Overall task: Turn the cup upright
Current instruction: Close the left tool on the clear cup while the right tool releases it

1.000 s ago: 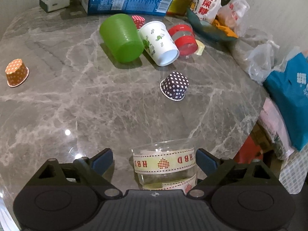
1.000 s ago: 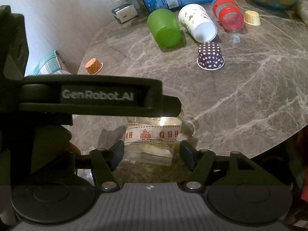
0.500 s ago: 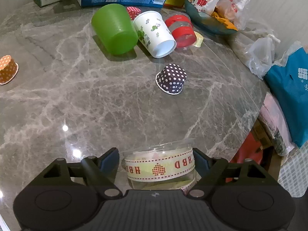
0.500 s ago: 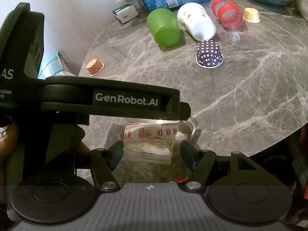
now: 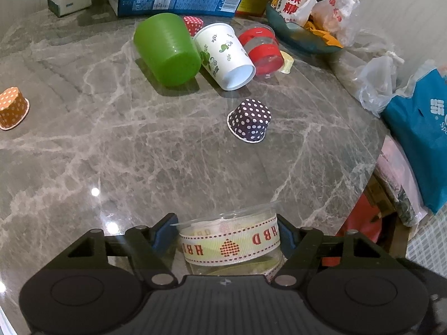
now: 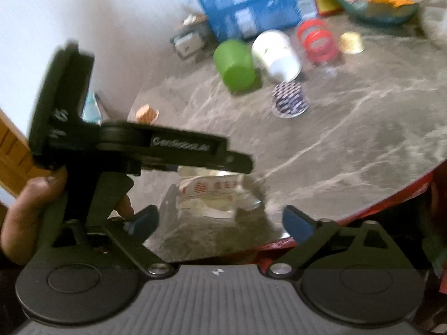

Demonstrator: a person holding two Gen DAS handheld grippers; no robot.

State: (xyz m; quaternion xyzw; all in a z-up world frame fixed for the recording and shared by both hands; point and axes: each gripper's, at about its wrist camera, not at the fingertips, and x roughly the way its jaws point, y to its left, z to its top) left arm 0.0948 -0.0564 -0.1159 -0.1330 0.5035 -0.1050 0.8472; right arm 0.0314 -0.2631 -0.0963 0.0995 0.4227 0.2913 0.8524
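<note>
While one left claw point(image 5: 227, 233) clamps one clear cup point(image 5: 229, 240), five cups lie tipped.

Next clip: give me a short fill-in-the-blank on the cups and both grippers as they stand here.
1. The left gripper is shut on the clear cup with the ribbon printed ___.
2. The right gripper has its jaws ___, with nothing between them.
3. The green cup lies on its ___ beside the white cup.
4. The dark cup has white ___.

Missing words: HBD; open; side; dots
</note>
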